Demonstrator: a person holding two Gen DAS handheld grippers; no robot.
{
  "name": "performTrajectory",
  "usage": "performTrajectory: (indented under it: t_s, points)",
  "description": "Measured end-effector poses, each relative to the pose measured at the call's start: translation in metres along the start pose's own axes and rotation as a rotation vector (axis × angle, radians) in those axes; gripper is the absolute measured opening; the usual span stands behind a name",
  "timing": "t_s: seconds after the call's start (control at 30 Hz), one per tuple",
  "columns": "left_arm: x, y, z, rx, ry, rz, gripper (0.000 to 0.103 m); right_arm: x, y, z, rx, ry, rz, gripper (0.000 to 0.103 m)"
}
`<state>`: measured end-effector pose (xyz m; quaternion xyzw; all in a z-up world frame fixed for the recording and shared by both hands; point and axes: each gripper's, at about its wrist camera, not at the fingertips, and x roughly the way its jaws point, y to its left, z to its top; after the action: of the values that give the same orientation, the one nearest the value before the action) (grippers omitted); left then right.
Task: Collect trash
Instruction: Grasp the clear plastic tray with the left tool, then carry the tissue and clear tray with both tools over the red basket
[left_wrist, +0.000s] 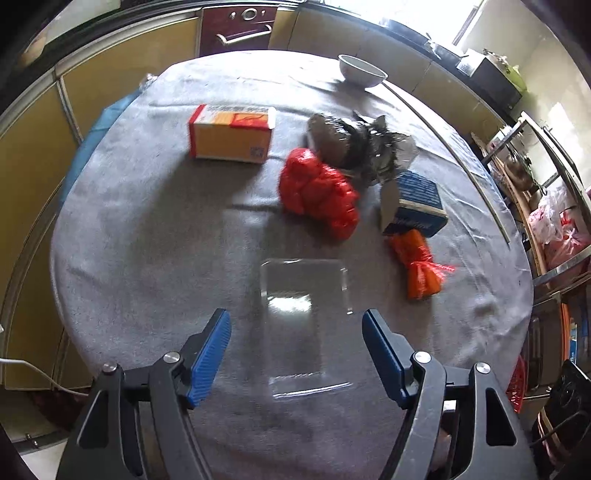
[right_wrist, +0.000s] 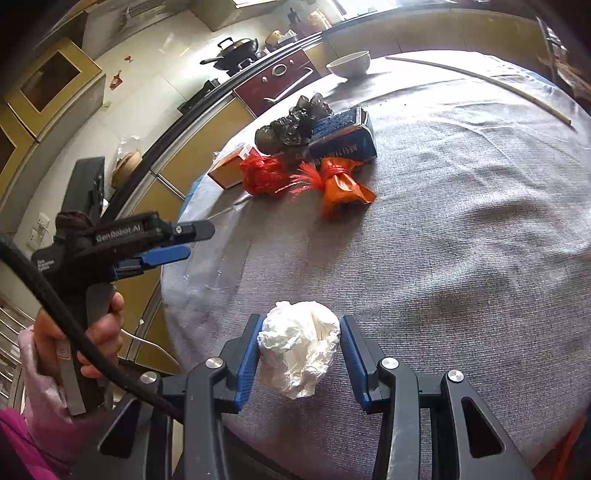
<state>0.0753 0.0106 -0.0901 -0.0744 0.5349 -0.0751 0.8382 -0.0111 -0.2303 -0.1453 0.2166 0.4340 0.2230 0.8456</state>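
Observation:
My right gripper (right_wrist: 303, 326) is shut on a crumpled white paper wad (right_wrist: 299, 350), held just above the grey table cloth (right_wrist: 461, 240). My left gripper (left_wrist: 295, 325) stands open over a flat clear plastic tray (left_wrist: 304, 295), with nothing between its pads. In the right wrist view the left gripper (right_wrist: 199, 242) shows at the left, held in a hand. Further back lie a red bag (left_wrist: 317, 192), a black bag (left_wrist: 354, 144), a blue box (left_wrist: 419, 201), an orange bag (left_wrist: 419, 266) and a yellow box (left_wrist: 232, 133).
A white bowl (left_wrist: 362, 70) stands at the table's far edge. A thin white stick (right_wrist: 480, 79) lies along the far right of the cloth. Yellow cabinets, a maroon oven front (right_wrist: 280, 79) and a stove with a wok (right_wrist: 238, 50) ring the table.

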Motion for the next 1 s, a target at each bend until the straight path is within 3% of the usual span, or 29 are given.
performTrajectory:
  t_s: [0.17, 0.43, 0.53, 0.8, 1.0]
  points:
    - [0.016, -0.012, 0.000, 0.030, 0.014, 0.064, 0.075, -0.006, 0.003, -0.001, -0.028, -0.028, -0.029, 0.045]
    - [0.028, -0.006, -0.005, 0.023, 0.018, 0.080, 0.074, -0.008, -0.001, 0.000, -0.028, -0.040, -0.043, 0.045]
    - [0.026, -0.003, -0.005, 0.022, 0.013, 0.061, 0.054, -0.009, 0.000, 0.001, -0.033, -0.049, -0.046, 0.045]
    - [0.007, -0.016, -0.010, 0.071, -0.034, 0.060, 0.053, -0.014, 0.002, 0.001, -0.050, -0.070, -0.063, 0.045]
    - [-0.013, -0.048, -0.025, 0.182, -0.095, 0.144, 0.053, -0.024, -0.005, 0.001, -0.034, -0.101, -0.075, 0.045]
